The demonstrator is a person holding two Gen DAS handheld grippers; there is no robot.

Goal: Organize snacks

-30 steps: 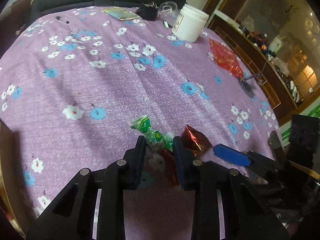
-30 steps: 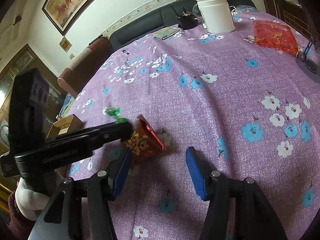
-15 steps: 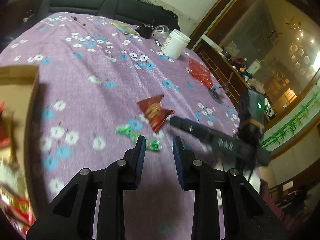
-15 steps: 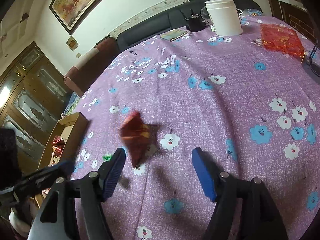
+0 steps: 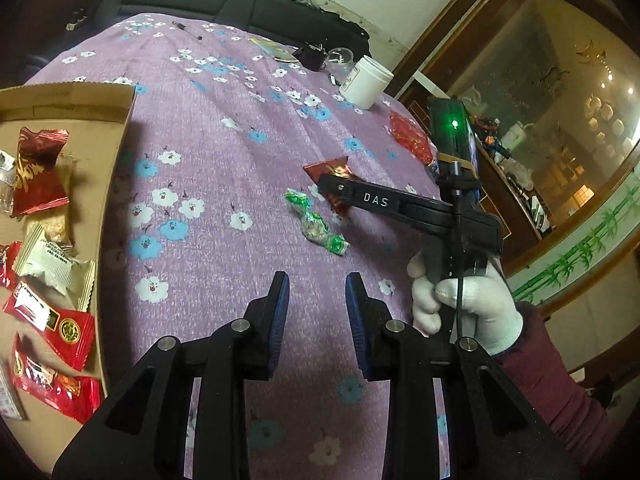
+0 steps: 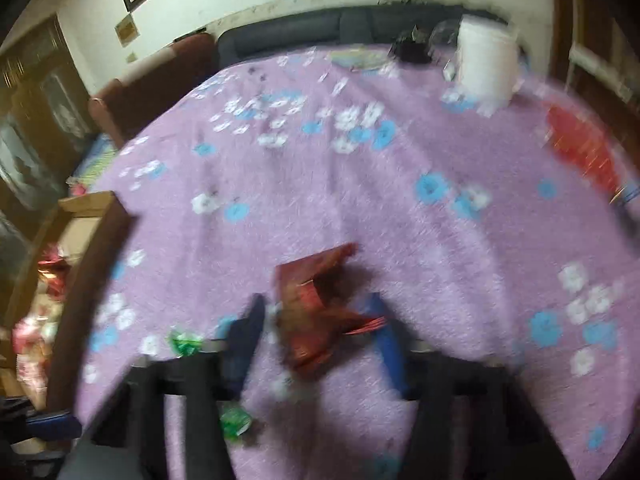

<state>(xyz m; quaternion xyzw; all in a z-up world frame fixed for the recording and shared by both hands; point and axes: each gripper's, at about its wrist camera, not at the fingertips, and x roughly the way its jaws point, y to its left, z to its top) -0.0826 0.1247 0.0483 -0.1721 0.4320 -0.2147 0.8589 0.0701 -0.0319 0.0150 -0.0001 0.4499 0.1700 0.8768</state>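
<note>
Purple floral tablecloth [image 5: 224, 168], dark sofa [image 5: 224, 4] behind

Dim indoor light, one view sharp, one smeared.
The left wrist view is crisp, with warm lamp glints in the glass cabinet [image 5: 560, 120] at right and soft shadows on the counter [image 5: 240, 140]. The right wrist view is heavily motion-blurred. Both bend and darken at fisheye edges.

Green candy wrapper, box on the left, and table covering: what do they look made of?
Green candy wrapper: probably glossy plastic film or foil; it glints and its ends are twisted and crinkled. Box: matte brown cardboard, judging by the dull tan walls and folded flap. Table covering: seemingly woven fabric, matte purple with printed flowers and soft creases.
</note>
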